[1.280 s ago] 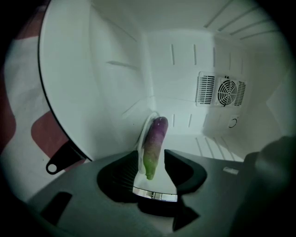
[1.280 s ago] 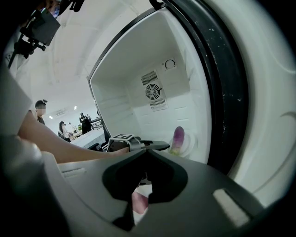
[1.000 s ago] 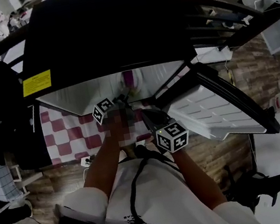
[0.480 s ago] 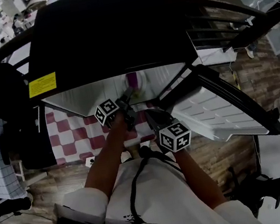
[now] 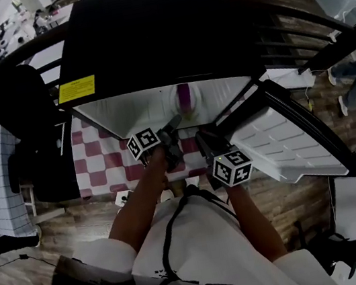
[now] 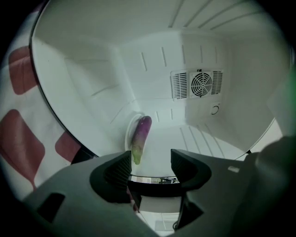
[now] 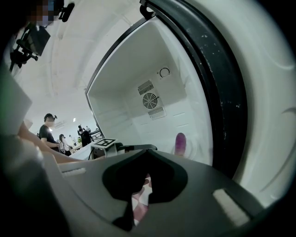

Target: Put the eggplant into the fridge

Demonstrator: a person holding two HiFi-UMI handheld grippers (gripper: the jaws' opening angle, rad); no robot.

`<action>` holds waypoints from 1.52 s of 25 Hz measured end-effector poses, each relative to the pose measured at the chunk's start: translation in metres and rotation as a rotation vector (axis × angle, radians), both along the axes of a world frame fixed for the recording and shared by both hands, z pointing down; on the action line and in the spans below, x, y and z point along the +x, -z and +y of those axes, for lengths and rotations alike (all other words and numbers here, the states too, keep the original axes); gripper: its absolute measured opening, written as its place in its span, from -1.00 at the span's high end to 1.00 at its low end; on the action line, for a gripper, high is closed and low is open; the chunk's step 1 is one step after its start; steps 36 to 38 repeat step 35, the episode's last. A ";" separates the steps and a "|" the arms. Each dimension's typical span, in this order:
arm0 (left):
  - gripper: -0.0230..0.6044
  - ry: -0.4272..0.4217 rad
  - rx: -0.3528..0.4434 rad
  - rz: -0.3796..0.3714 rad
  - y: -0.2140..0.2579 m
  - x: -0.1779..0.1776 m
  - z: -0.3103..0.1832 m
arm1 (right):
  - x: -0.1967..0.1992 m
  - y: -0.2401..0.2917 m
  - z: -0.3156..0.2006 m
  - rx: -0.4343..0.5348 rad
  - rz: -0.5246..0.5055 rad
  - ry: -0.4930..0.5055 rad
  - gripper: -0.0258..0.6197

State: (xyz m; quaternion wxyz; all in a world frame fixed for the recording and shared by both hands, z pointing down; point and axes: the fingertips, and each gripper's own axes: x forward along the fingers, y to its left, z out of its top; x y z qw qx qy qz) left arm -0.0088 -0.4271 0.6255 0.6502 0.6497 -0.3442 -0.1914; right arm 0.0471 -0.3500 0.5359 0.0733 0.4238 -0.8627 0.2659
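I see the slim purple eggplant (image 6: 141,132) lying on a round white plate (image 6: 129,134) on the floor of the open, white-lined fridge (image 6: 83,78), toward its back-left corner. My left gripper (image 6: 150,162) is at the fridge's front edge, released, its jaws closing on nothing. My right gripper (image 7: 147,155) is clenched and empty near the right edge.

Dim fisheye views, dark vignetted edges
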 end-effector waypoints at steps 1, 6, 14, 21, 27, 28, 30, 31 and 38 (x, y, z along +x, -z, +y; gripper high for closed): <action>0.09 -0.006 0.014 -0.004 0.005 -0.002 0.004 | 0.000 0.001 0.000 0.000 -0.011 -0.004 0.90; 0.33 -0.038 0.100 -0.050 0.033 -0.011 0.023 | -0.004 0.006 0.005 0.022 -0.012 0.024 0.90; 0.91 -0.080 0.247 -0.190 0.081 -0.032 0.052 | -0.007 0.025 0.013 0.067 -0.023 0.051 0.90; 0.91 -0.076 0.300 -0.242 0.099 -0.054 0.069 | -0.005 0.030 0.020 0.078 -0.021 0.050 0.90; 0.91 -0.083 0.325 -0.234 0.106 -0.057 0.074 | -0.003 0.030 0.023 0.080 -0.015 0.039 0.90; 0.91 -0.085 0.326 -0.232 0.106 -0.056 0.075 | -0.003 0.030 0.023 0.081 -0.012 0.040 0.90; 0.91 -0.089 0.329 -0.229 0.107 -0.055 0.075 | -0.004 0.030 0.024 0.083 -0.006 0.042 0.90; 0.91 -0.092 0.332 -0.229 0.107 -0.054 0.075 | -0.005 0.030 0.024 0.083 -0.003 0.042 0.90; 0.91 -0.102 0.333 -0.227 0.106 -0.053 0.076 | -0.007 0.028 0.025 0.085 0.007 0.042 0.90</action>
